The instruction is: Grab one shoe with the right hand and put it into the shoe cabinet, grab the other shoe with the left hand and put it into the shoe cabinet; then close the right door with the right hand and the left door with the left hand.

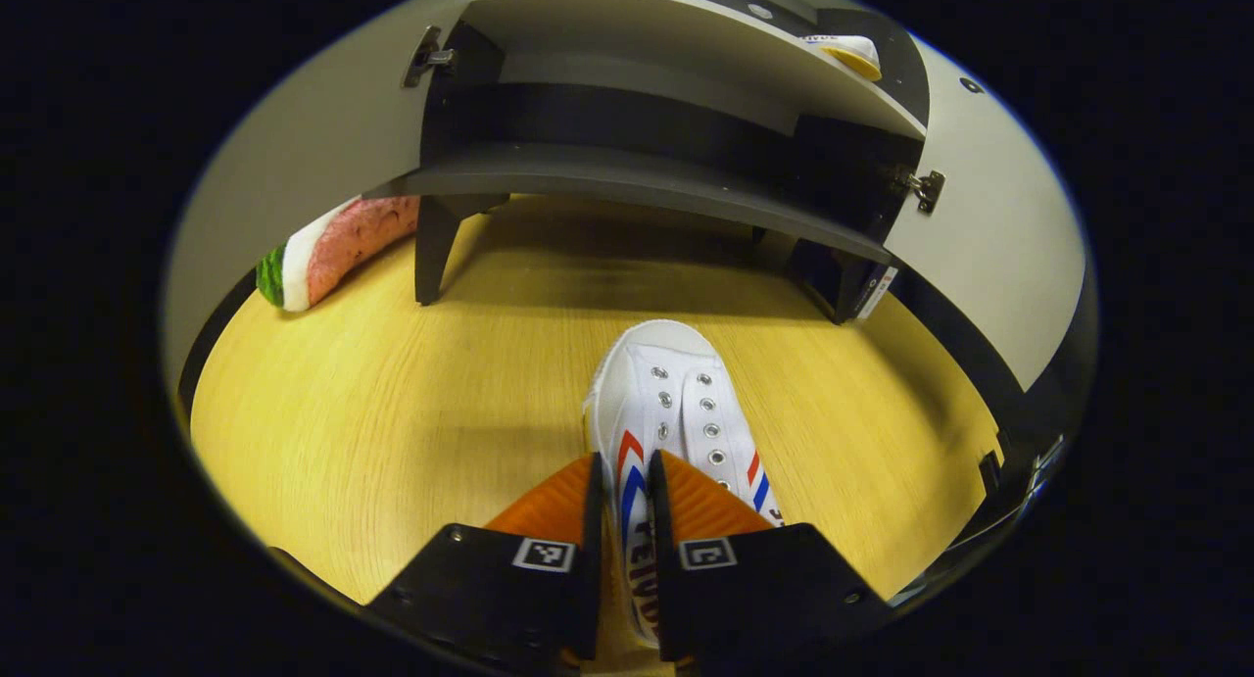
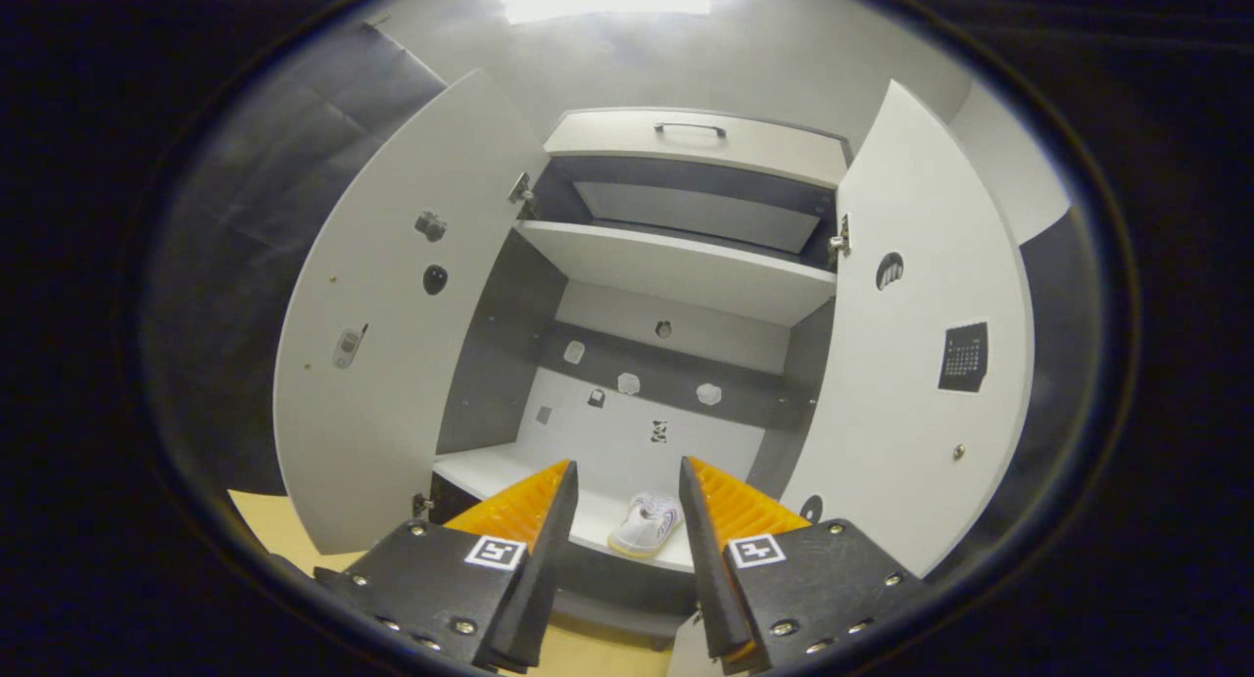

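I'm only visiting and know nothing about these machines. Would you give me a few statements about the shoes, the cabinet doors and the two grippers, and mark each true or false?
1. The left gripper is clamped on a white shoe. True.
2. That shoe already sits inside the cabinet. False: it is over the wooden table, in front of the cabinet.
3. A second shoe lies on the cabinet's bottom shelf. True.
4. The right gripper holds a shoe. False: its fingers are apart, with nothing between them.
5. Both cabinet doors are closed. False: the left door and the right door stand open.
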`<state>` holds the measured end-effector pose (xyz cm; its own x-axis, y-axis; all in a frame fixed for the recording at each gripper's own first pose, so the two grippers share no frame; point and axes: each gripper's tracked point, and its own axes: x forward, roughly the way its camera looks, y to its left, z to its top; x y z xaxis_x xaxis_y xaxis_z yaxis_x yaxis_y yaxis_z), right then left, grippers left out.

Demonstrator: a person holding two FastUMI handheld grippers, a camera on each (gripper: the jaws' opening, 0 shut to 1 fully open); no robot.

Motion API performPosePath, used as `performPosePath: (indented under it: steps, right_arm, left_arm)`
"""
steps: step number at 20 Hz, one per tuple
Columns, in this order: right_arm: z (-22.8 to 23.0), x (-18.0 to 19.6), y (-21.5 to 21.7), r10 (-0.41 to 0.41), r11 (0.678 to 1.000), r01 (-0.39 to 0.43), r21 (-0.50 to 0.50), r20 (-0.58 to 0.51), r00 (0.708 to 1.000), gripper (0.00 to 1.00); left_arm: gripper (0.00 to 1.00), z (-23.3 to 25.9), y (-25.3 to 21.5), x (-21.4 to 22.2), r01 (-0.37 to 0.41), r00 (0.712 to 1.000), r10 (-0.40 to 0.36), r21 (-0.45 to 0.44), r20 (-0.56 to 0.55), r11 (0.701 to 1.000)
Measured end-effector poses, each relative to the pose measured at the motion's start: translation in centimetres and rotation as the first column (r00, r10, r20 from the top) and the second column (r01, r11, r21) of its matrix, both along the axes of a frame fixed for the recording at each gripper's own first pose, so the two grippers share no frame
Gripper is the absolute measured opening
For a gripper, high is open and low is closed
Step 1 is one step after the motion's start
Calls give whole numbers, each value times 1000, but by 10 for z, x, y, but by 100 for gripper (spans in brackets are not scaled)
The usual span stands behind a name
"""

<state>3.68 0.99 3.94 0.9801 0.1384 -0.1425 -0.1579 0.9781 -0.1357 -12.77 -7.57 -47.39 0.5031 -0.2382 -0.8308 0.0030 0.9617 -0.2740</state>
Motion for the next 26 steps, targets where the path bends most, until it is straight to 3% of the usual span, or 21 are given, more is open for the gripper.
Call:
performPosePath:
  steps: [2,6,10,14,20,26]
  right_arm:
    - [1,-3,-4,-8,1000,8,0,5,1000,61]
    - [3,-14,-19,-32,999,33,-34,27,999,61]
    - [1,-27,-26,-42,995,47,-85,50,998,61]
    - [0,-43,-28,-32,992,41,-119,78,996,60]
    - [-6,-57,-40,-27,995,34,-93,76,997,61]
    - [-17,-73,-66,-39,998,42,-50,58,998,60]
  left_arm:
    - [15,1,1,-1,10,1000,-10,11,-2,1000]
    - [13,28,13,13,26,998,-32,126,50,992]
    - [13,94,18,38,-2,983,-14,85,181,996]
    - [13,182,23,82,-55,925,32,51,379,997]
    - [12,293,36,166,-121,818,39,105,573,987]
    - [12,324,30,265,-176,795,86,92,600,980]
